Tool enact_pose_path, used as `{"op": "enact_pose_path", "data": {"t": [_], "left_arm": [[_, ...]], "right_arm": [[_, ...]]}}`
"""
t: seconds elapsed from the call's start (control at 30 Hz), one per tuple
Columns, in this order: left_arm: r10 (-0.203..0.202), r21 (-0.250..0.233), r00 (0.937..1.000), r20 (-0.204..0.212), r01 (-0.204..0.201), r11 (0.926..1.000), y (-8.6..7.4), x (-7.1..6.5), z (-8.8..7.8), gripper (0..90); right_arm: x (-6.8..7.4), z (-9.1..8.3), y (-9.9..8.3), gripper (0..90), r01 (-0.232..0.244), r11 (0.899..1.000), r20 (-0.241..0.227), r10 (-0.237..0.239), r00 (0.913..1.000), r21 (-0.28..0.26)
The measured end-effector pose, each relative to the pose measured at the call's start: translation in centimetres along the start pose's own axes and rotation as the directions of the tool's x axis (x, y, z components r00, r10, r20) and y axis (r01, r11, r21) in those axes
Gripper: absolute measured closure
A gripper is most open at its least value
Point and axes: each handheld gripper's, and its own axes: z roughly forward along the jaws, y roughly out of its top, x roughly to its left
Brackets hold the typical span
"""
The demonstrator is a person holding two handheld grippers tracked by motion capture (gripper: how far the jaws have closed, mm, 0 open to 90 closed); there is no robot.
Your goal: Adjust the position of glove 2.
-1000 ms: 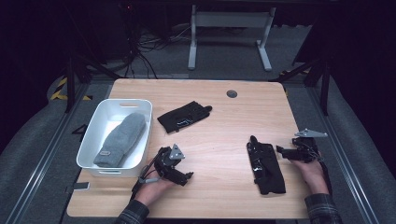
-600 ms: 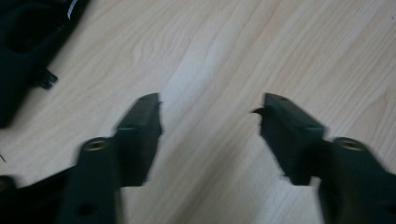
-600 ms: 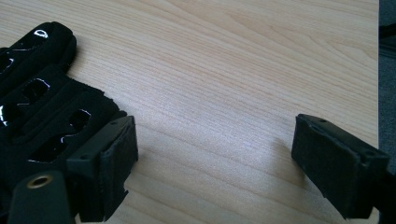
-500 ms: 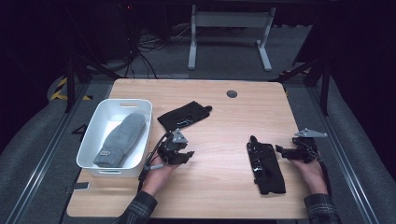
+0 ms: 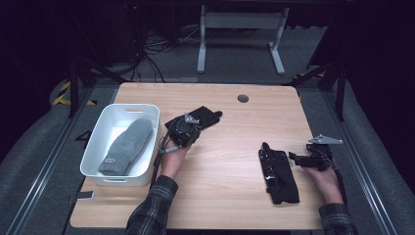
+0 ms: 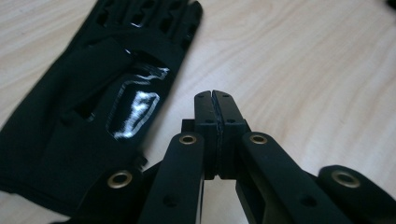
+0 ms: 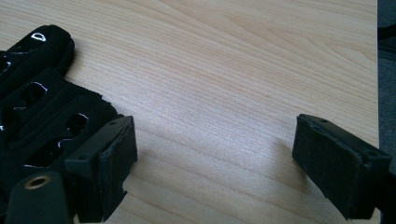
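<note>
My left gripper (image 5: 187,129) hovers over the cuff end of a black glove (image 5: 204,116) that lies flat at the table's middle left. In the left gripper view its jaws (image 6: 215,100) are pressed together with nothing between them; they have just been closing. The glove (image 6: 93,107), with glossy patches, lies just left of the tips. A second black glove (image 5: 278,174) lies at the near right. Beside its right edge rests my right gripper (image 5: 299,159). Its jaws (image 7: 210,158) stand wide open over bare wood, and that glove (image 7: 37,93) sits by the left jaw.
A white bin (image 5: 98,142) stands at the table's left with a grey mitten (image 5: 126,146) inside. A round cable hole (image 5: 242,98) is near the far edge. The table's right edge (image 7: 376,70) runs close to the right gripper.
The left hand has moved from near the front edge away and up, to the far glove's cuff, and its jaws went from wide open to shut. The right hand stayed put.
</note>
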Motion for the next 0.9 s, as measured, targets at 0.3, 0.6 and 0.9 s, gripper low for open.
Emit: {"op": "enact_pose_path", "data": {"t": [0.3,0.6,0.9], "left_arm": [[0.001,0.055,0.9995,-0.032,0.001,0.9985,1.4,2.2,3.2,89.9],[0.001,0.081,1.0,-0.008,0.0,0.9967,2.1,2.4,5.2,89.9],[0.032,0.087,0.9972,0.068,-0.037,0.9955,1.7,0.8,4.8,90.0]], "right_arm": [[0.0,0.0,0.0,14.0,0.001,1.0,0.0,-0.001,1.0,-0.001],[0.0,0.0,0.0,14.0,0.001,1.0,0.0,-0.001,1.0,-0.001],[0.0,0.0,0.0,14.2,0.002,1.0,-0.001,-0.002,1.0,-0.001]]}}
